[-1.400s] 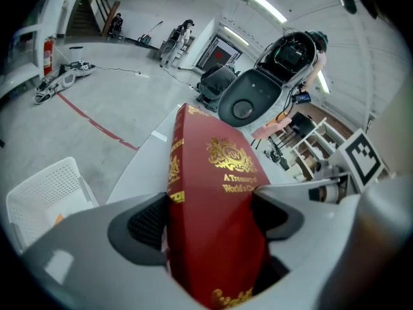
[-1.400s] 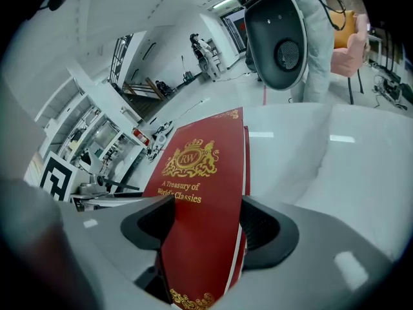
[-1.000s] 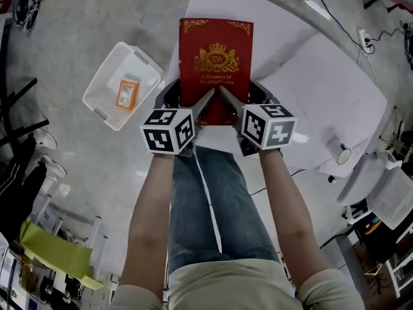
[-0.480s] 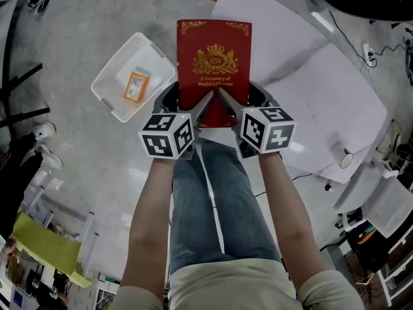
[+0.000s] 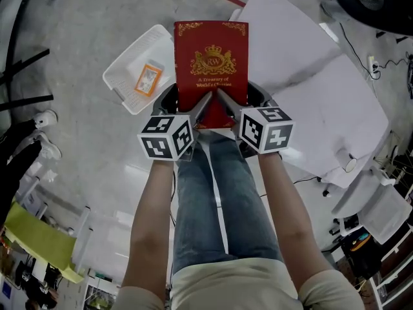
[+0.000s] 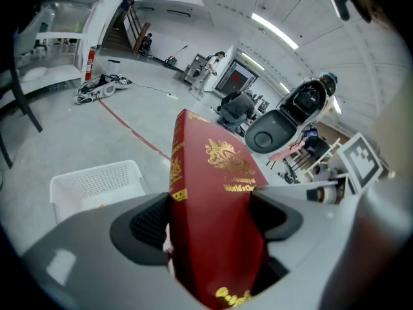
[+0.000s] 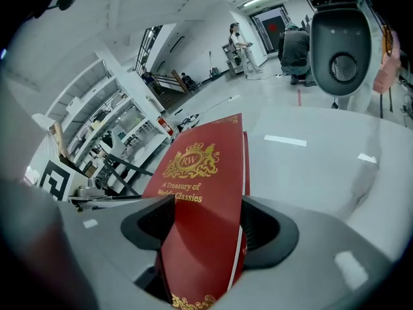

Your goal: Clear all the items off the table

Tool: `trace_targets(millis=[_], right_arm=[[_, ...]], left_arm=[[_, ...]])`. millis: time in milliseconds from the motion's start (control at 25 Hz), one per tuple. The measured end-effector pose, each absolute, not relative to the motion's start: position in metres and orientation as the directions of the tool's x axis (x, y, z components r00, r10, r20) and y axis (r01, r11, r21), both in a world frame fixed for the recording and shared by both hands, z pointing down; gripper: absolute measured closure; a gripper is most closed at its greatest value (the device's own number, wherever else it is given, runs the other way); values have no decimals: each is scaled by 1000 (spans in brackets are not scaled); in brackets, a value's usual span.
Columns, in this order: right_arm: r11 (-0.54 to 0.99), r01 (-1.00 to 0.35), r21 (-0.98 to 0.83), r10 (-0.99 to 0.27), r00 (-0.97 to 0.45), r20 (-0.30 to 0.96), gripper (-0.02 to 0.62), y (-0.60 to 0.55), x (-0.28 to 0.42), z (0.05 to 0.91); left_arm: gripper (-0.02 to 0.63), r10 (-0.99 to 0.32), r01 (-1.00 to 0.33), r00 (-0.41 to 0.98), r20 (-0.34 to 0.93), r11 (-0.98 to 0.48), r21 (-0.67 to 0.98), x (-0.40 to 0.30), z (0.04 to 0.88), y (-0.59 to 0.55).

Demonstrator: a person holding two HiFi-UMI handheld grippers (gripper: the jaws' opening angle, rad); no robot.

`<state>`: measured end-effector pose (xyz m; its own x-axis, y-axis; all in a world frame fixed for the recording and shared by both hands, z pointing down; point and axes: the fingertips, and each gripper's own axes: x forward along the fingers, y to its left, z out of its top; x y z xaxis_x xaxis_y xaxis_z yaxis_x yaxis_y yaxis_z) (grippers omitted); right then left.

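In the head view, you held the red book point(image 5: 211, 63) out in the air with both tools. The left tongs point(image 5: 201, 106) and right tongs point(image 5: 221, 103) pinched only its near edge, so most of its length hung out unsupported. It sat over the right rim of the white basket point(image 5: 124, 63), which stood on the floor with an orange packet point(image 5: 149, 77) inside. The worktop point(image 5: 310, 89) lay to its right. The book looked large for that basket, so it could have caught the rim or tipped the basket.

In the left gripper view, the tongs stood wide but clamped across the book's thickness, near the spine. The floor around the basket gave you open room.

In the right gripper view, the pads pressed both covers near the page edge. Uneven hands could have twisted the book or let it slide out, and the worktop's edge stayed close on that side.
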<state>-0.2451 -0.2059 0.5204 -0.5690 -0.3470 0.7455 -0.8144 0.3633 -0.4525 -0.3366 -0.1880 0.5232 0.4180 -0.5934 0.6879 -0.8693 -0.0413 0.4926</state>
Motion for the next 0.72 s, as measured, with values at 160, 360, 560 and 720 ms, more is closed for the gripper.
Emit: trace_targets(millis=[160, 360, 560, 720], right_arm=[[378, -807, -453, -335, -576, 746, 278, -206, -251, 519], [390, -799, -458, -321, -584, 746, 279, -204, -261, 521], [407, -793, -453, -303, -585, 752, 279, -190, -319, 525], [415, -789, -453, -287, -586, 758, 278, -186, -341, 530]], left_arm=[[210, -600, -871, 404, 690, -22, 491, -343, 522, -187], [210, -603, -873, 393, 695, -7, 487, -351, 523, -182], [210, -608, -870, 383, 696, 17, 493, -409, 528, -167], [210, -608, -869, 376, 699, 31, 494, -431, 533, -161]])
